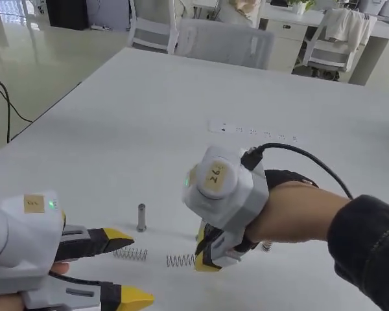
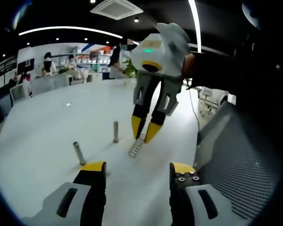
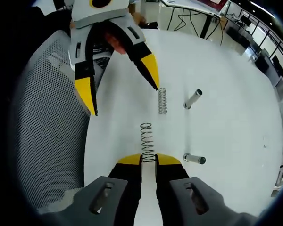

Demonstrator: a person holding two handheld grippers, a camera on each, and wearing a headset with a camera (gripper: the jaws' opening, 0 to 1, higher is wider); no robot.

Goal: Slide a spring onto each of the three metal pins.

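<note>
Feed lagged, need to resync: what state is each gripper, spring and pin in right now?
left gripper: open, empty
right gripper: shut on held spring
held spring: gripped at one end
loose spring: lying flat, ungripped
near pin: upright, bare
far pin: upright, bare

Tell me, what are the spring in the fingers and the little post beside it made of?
The spring looks like thin bare wire, probably steel: grey coils with small glints. The post seems polished metal, kind unclear: silvery, smooth, brightly streaked.
</note>
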